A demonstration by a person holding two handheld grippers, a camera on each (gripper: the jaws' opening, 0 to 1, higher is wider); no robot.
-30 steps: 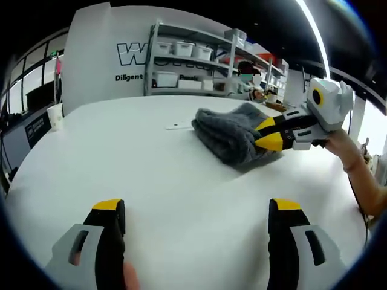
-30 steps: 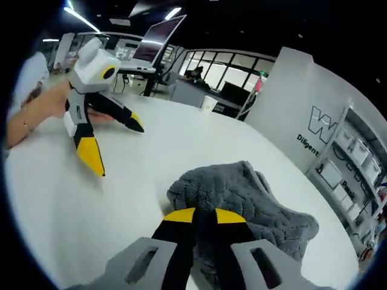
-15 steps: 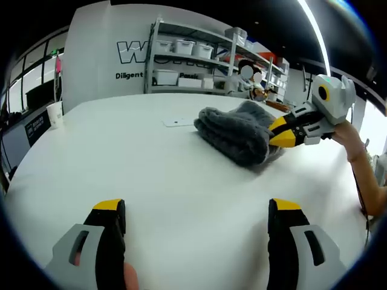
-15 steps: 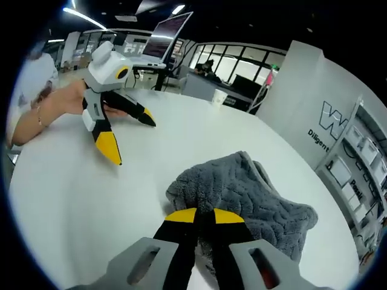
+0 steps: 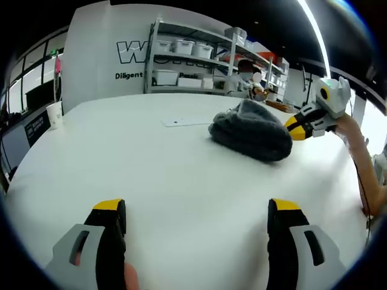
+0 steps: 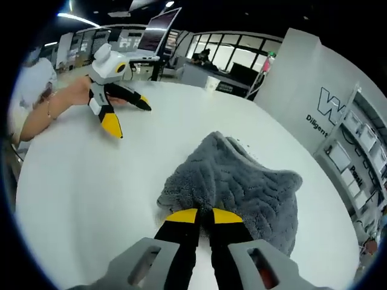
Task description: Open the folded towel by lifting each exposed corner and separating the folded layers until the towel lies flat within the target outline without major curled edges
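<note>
Right gripper [image 6: 204, 215] pinched tight on the near edge of the grey towel [image 6: 242, 181], yellow tips nearly touching with pile bunched between them. Towel draped ahead of those jaws on the white table [image 6: 78, 181], long axis running straight away from the gripper, far end toward the shelving [image 6: 357, 163]. Left gripper [image 5: 192, 208] well short of the towel [image 5: 253, 130], jaws spread wide, nothing held. Seen from there, towel lumped ahead and to the right, right gripper [image 5: 297, 127] at its far side.

Towel [image 6: 242, 181] edge hidden between fingers [image 6: 181, 219]
</note>
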